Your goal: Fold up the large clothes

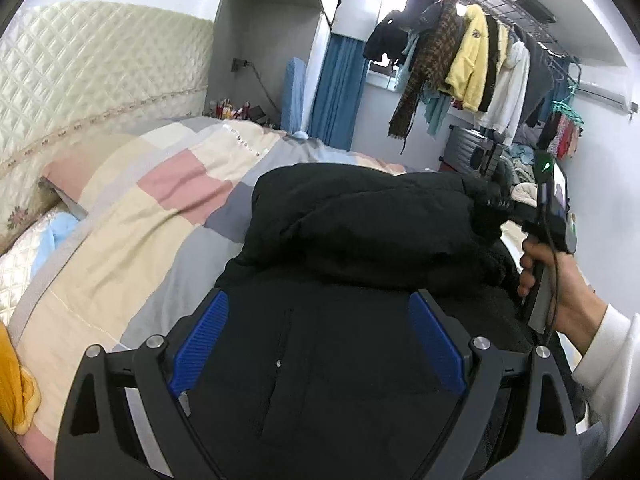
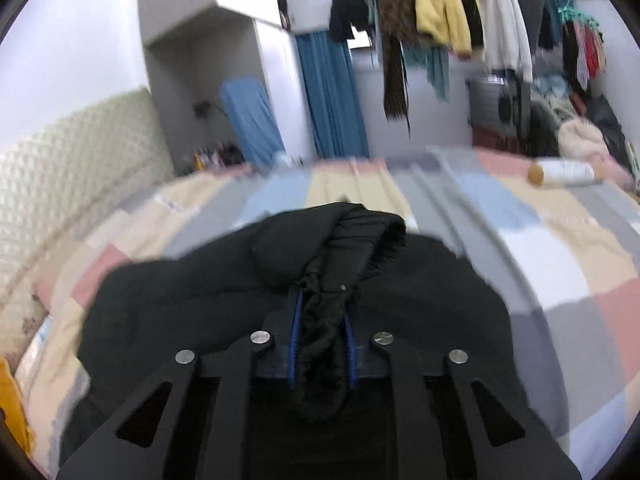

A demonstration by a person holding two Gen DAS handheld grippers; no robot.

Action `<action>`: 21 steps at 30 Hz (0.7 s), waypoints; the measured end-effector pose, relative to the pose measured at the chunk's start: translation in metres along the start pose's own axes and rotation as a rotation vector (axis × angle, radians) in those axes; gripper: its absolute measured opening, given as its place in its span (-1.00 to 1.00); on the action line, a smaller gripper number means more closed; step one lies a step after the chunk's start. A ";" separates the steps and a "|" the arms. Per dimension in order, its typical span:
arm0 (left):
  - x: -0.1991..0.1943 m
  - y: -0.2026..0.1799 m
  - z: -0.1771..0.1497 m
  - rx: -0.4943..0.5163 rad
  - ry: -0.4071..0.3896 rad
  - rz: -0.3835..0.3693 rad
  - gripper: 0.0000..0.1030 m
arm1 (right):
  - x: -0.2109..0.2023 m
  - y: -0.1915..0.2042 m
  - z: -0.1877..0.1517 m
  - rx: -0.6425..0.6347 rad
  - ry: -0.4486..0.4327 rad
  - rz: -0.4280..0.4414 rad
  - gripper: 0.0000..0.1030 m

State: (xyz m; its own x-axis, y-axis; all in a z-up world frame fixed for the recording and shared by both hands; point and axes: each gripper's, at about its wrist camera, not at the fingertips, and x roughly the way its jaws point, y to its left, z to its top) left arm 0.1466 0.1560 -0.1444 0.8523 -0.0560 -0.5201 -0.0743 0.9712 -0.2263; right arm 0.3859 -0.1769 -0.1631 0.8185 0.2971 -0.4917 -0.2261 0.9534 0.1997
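A large black padded jacket (image 1: 360,232) lies on the patchwork bed cover (image 1: 132,240). My left gripper (image 1: 318,312) is open, its blue pads (image 1: 200,344) spread wide just above the jacket's lower body. My right gripper (image 2: 320,312) is shut on a bunched fold of the black jacket (image 2: 324,336) and holds it lifted above the rest of the garment (image 2: 200,300). The right gripper also shows in the left wrist view (image 1: 496,204), gripping the jacket's right side, with the hand behind it.
A quilted cream headboard (image 1: 80,80) and pillows are at the left. Hanging clothes on a rack (image 1: 472,60), a suitcase (image 1: 468,148) and blue curtains stand beyond the bed. A cylindrical bottle (image 2: 560,174) lies on the far right of the bed. A yellow garment (image 1: 12,380) is at the left edge.
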 end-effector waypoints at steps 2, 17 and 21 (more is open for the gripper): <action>-0.003 -0.002 0.000 0.003 -0.012 -0.014 0.79 | -0.007 0.001 0.010 -0.009 -0.026 0.000 -0.77; 0.003 0.000 0.004 -0.011 -0.013 -0.029 0.79 | 0.030 -0.045 0.002 -0.040 0.025 -0.182 -0.82; 0.006 0.000 0.005 -0.009 -0.007 -0.028 0.79 | 0.053 -0.057 -0.016 -0.064 0.068 -0.223 -0.82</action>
State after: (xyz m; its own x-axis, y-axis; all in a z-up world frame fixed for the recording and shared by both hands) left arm 0.1543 0.1566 -0.1438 0.8578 -0.0816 -0.5074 -0.0550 0.9671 -0.2484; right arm 0.4336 -0.2153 -0.2136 0.8148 0.0795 -0.5743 -0.0784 0.9966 0.0267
